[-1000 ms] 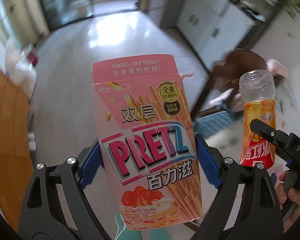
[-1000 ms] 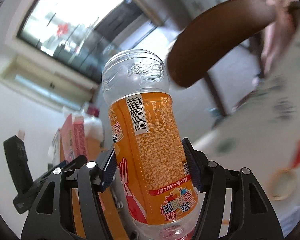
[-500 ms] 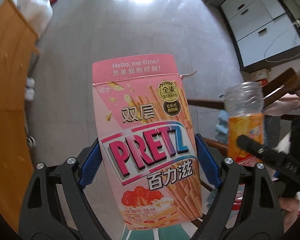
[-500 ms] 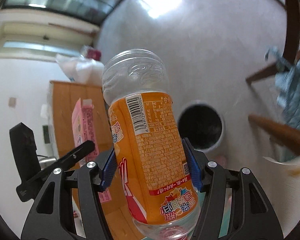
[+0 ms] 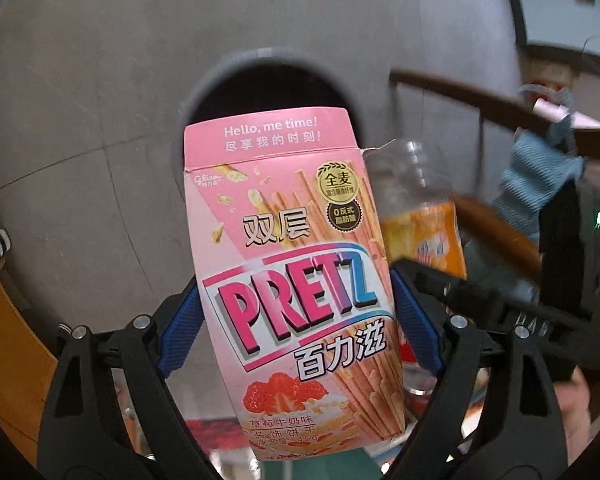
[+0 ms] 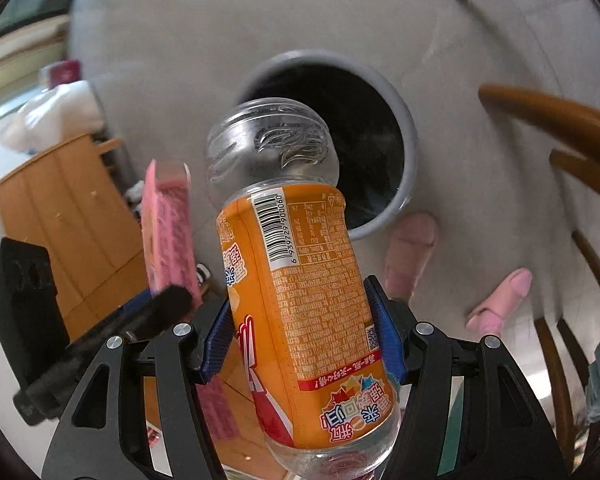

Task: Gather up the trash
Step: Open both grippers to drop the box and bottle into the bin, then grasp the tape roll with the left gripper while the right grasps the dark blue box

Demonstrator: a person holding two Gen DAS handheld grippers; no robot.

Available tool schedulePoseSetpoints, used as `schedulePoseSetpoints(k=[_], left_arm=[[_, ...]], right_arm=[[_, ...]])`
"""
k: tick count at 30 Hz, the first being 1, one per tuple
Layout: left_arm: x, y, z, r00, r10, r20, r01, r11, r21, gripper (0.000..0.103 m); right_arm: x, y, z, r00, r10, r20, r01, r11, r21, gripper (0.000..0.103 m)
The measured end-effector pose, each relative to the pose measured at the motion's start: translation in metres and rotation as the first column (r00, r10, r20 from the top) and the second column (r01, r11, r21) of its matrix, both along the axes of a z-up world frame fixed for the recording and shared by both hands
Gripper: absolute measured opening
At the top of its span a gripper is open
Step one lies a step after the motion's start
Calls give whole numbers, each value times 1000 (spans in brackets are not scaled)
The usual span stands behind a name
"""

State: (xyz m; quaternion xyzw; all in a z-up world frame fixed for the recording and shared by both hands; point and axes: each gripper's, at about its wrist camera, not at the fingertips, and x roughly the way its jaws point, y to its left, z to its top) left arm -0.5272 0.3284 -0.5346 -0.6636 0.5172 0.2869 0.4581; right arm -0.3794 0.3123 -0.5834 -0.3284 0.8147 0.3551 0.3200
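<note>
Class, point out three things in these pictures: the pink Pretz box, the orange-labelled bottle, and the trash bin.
Pretz box (image 5: 296, 280), left wrist view, on the printed front face.
Bottle (image 6: 312, 280), right wrist view, on the orange label.
Trash bin (image 6: 407, 120), right wrist view, on the grey rim.

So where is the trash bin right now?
The trash bin sits on the floor ahead of both claws, beyond the orange bottle and the pink Pretz box, with wooden chairs to its right.

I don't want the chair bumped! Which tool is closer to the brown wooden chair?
Right. The right tool, gripping the orange bottle, has the chair on its right side. The left tool, gripping the pink box, is on the right tool's other side, farther from the chair.
</note>
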Motion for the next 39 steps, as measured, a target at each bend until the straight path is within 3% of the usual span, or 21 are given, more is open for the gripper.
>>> schedulePoseSetpoints(k=[3,5,7,10,18,21,26,30,34,36,39], left_arm=[[5,2,-34,1000,-25,-5,24,999,-46,91],[3,4,-51,1000,1,-26,-4,996,-91,96],[2,7,-59,997,-20,-73,13,996,-91,96],[-7,6,-63,994,-29,-108,21,997,-79,96],[-15,4,-45,996,17,-82,-22,998,-53,96],[-23,-2,-6,998,54,-35,-55,998,-15,96],[-45,-17,98,995,85,-45,-80,990,115,96],[-49,-15,192,996,88,1,-86,973,215,96],[-12,-7,298,994,-41,104,3,941,339,96],[19,-7,341,983,-110,149,45,921,386,96],[87,-22,400,938,-248,243,112,878,464,96]], right_arm=[[-2,6,-31,1000,-10,-21,9,999,-51,63],[6,8,-47,1000,-10,29,13,996,-84,82],[11,8,-50,999,-26,42,31,994,-109,91],[13,9,-48,999,-45,27,47,995,-86,90],[21,-1,-28,997,-82,14,82,995,-58,90],[12,1,5,998,-59,-4,59,998,-12,90],[-23,25,120,997,42,-66,-28,981,191,90],[-24,33,242,989,85,-123,-27,911,412,90],[26,12,371,994,65,-89,3,789,614,90],[56,-5,409,998,24,-62,23,751,660,90],[122,-55,462,996,-87,3,59,705,707,90]])
